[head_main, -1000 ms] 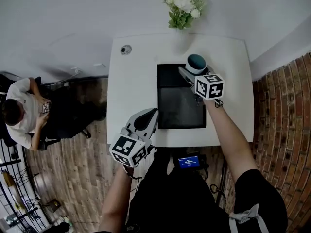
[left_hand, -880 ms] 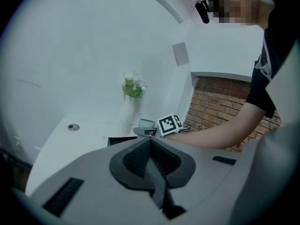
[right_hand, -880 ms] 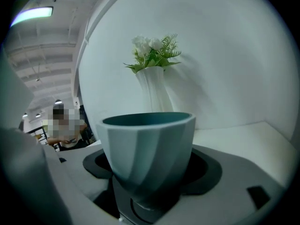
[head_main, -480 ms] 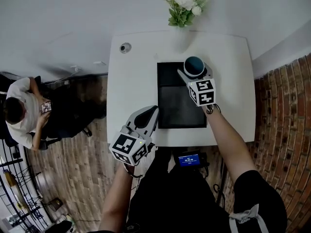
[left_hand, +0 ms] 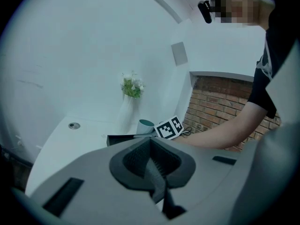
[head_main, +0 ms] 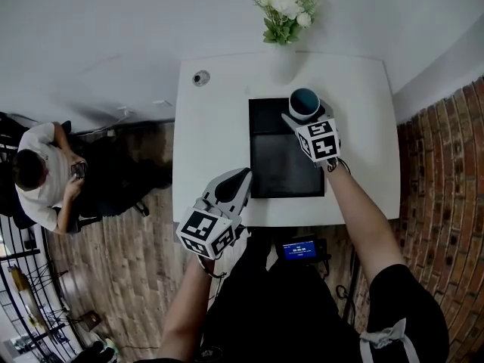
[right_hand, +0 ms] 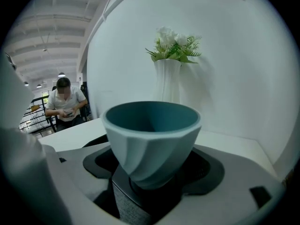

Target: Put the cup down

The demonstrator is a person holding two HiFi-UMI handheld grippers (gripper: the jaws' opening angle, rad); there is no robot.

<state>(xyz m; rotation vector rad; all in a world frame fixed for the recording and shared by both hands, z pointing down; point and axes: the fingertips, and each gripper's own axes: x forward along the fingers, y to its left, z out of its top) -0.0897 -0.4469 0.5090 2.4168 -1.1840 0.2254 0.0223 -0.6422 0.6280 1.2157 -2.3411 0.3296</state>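
**Worktop** [head_main: 204, 150]: white and square, set against a white wall, with a brick wall [head_main: 446, 203] at the right edge.

**Mat** [head_main: 286, 165]: black, flat and rectangular. It lies right of the worktop's centre, and its near side runs close to the near edge.

**Cup** [head_main: 304, 103]: pale blue-green outside and darker teal inside, with faceted sides. It stands upright, mouth up, over the far right corner of the mat. The views do not show whether its base touches the mat.

**Right hand-held gripper** [head_main: 299, 116]: clamped on the cup, with a jaw on either side of its lower body. The right gripper view shows the cup [right_hand: 151, 135] seated between the dark pads. The marker cube faces up, toward the near side.

**Left hand-held gripper** [head_main: 234, 181]: jaws pressed together with nothing between them, as the left gripper view [left_hand: 152, 170] shows. It is at the near edge of the worktop, just left of the mat's near corner, and points toward the far edge.

**Vase of flowers** [head_main: 286, 10]: a white vase holding white blooms and green leaves, at the middle of the far edge beyond the cup.

**Round fitting** [head_main: 200, 77]: small and grey, set in the worktop near the far left corner.

**Small screen** [head_main: 300, 249]: lit blue, below the near edge.

**Seated person** [head_main: 41, 180]: in a white top, on the wooden floor well off the left edge.
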